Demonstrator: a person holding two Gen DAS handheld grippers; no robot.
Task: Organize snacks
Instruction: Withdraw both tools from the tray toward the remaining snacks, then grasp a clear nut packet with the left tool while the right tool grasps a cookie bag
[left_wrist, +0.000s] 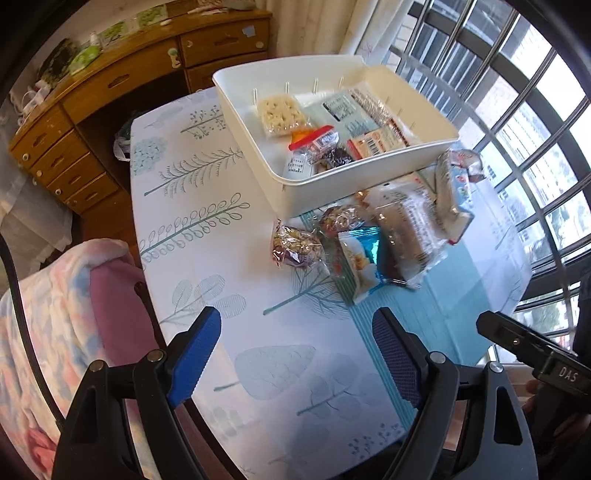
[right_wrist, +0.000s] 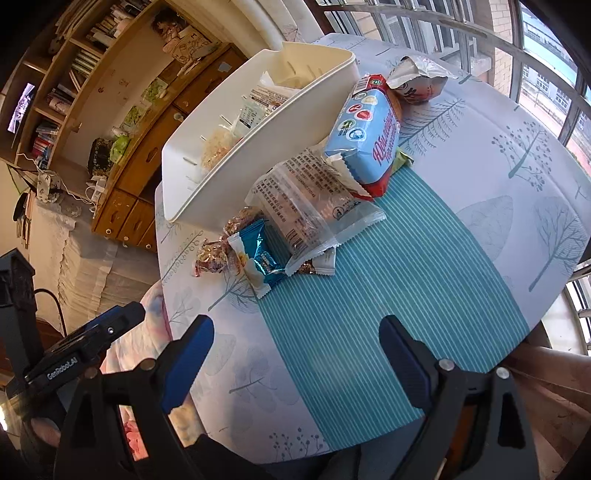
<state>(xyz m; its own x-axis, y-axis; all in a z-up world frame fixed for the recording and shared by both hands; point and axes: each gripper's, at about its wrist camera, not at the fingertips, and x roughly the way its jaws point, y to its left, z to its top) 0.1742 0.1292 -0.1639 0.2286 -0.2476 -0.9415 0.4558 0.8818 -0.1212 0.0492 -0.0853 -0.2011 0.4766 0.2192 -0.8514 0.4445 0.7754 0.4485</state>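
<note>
Both the left gripper (left_wrist: 295, 354) and right gripper (right_wrist: 295, 362) hang with jaws apart, empty, above the table (left_wrist: 229, 295). Beyond lie loose snack packets (left_wrist: 369, 240) heaped against the white bin (left_wrist: 354, 177), its long side toward them.

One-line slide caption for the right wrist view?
Open right gripper above the tablecloth, facing loose snack packets beside a partly filled white bin.

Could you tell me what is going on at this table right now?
A person is sorting snacks with a gripper in each hand. The white bin on the table already holds several packets. More packets lie in a loose pile in front of it. The left gripper and right gripper are both open and empty above the tablecloth, short of the pile.
</note>
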